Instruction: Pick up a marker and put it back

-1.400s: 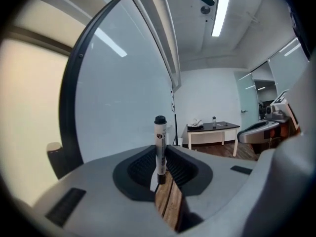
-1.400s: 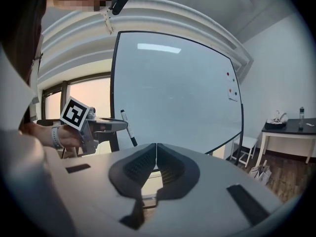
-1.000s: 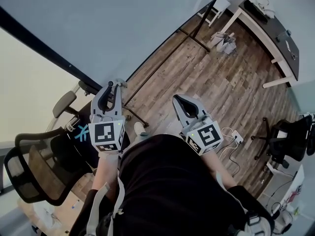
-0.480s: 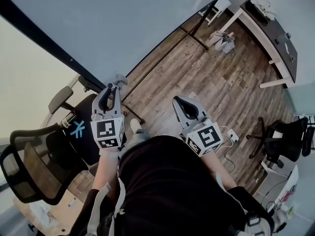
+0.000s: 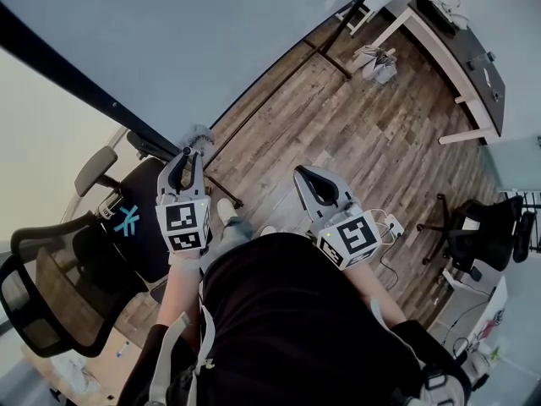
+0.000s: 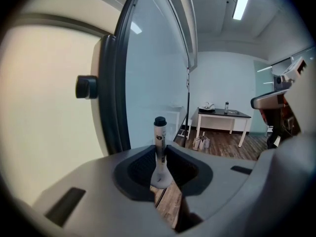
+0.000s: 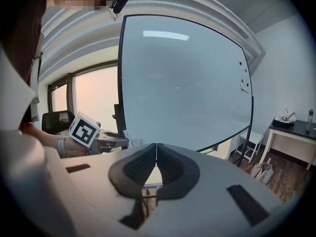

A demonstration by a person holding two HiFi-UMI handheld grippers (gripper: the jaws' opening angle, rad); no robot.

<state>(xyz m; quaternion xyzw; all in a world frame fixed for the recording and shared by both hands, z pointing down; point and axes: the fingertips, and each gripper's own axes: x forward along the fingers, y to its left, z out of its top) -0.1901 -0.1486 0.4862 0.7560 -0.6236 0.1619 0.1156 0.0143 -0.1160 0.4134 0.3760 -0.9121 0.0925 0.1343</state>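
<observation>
Marker (image 6: 159,143) clamped upright in my left gripper (image 6: 160,157): the two dark padded jaws press on its pale barrel from either side, partly closed to the width of the pen. Its black cap (image 6: 159,121) points up and stands clear above the jaws. In my head view the same gripper sits at the left, held out in front of my body, with its black-and-white marker cube (image 5: 186,225) facing up at me.

My right gripper (image 7: 156,149) is empty, its jaws pressed together so only a thin seam shows between them. It is held out at the right of my head view, well apart from the left one.

Just beyond the held marker is the dark frame (image 6: 114,83) of a large whiteboard (image 7: 182,83), whose pale blue-grey surface fills the space ahead of both grippers. Wooden floor (image 5: 363,134) stretches away to the right of the board. A dark-topped counter (image 5: 461,45) on white legs stands at the far side of the room. A black mesh office chair (image 5: 46,290) stands close on my left.
</observation>
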